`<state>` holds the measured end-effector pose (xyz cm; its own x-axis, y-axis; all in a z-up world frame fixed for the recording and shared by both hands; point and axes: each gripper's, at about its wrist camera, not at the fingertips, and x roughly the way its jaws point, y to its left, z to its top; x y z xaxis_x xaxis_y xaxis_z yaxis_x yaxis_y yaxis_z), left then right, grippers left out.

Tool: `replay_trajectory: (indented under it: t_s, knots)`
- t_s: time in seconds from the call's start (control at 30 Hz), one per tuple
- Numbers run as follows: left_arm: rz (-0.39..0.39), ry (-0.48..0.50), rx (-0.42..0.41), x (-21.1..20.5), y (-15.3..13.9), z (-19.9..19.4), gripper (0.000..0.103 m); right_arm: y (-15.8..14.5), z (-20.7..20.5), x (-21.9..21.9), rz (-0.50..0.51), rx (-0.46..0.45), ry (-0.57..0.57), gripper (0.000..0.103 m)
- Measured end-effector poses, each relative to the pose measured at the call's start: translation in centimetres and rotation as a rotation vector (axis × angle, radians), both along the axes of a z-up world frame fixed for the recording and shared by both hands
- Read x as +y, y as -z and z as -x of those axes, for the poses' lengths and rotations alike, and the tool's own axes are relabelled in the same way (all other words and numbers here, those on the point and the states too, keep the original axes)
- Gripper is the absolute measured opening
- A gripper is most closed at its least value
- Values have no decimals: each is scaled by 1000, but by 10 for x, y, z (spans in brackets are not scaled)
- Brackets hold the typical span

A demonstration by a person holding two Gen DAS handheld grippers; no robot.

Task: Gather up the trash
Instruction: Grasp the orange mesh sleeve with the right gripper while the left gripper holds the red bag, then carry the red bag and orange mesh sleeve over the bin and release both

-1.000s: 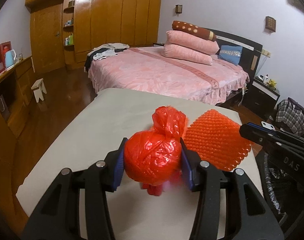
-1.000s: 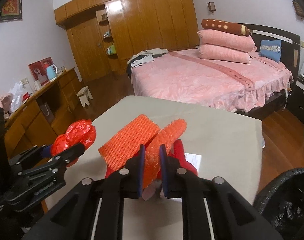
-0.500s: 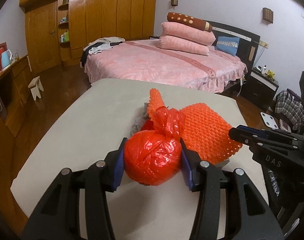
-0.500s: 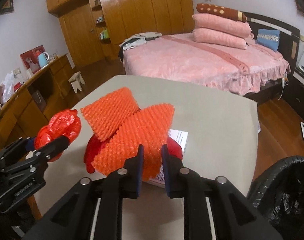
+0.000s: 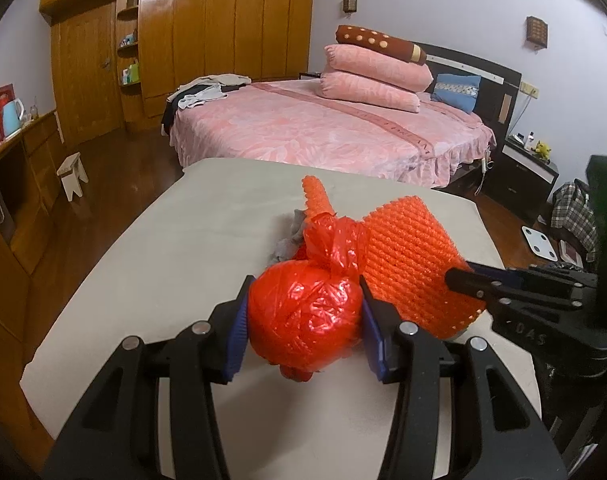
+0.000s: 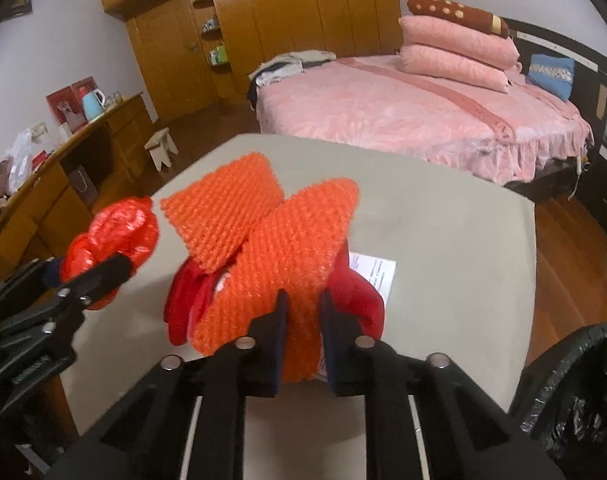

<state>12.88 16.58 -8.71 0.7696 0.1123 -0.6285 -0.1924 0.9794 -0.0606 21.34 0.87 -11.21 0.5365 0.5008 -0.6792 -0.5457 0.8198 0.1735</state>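
Clearly the left claw [image 5: 303,320] is pinching the knotted red bag [image 5: 305,316] above the desk [image 5: 163,248] while the right claw [image 6: 303,320] is gripping only the near end of the orange foam net [image 6: 271,268], which is risking slipping loose short of the black bin [image 6: 575,392] at near right.

Far ahead of you stands a pink bed [image 5: 327,132] with stacked pillows [image 5: 373,78]; wooden wardrobes [image 5: 207,36] line the far-left wall.
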Motion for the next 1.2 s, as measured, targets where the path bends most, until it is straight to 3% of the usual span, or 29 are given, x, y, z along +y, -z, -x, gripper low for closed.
replay_trajectory:
  t_s: [0.6,0.9,1.2]
  knots:
    - [12,86,-59,-44,-29,17,47,-65,47,-76,-77,-139,83,15]
    - [17,194,-65,-96,-35,11,47,-70,65,-136,-65,-154,185,14]
    - [24,360,-76,-177,-32,-1,47,-68,81,-218,-35,-155,356,14]
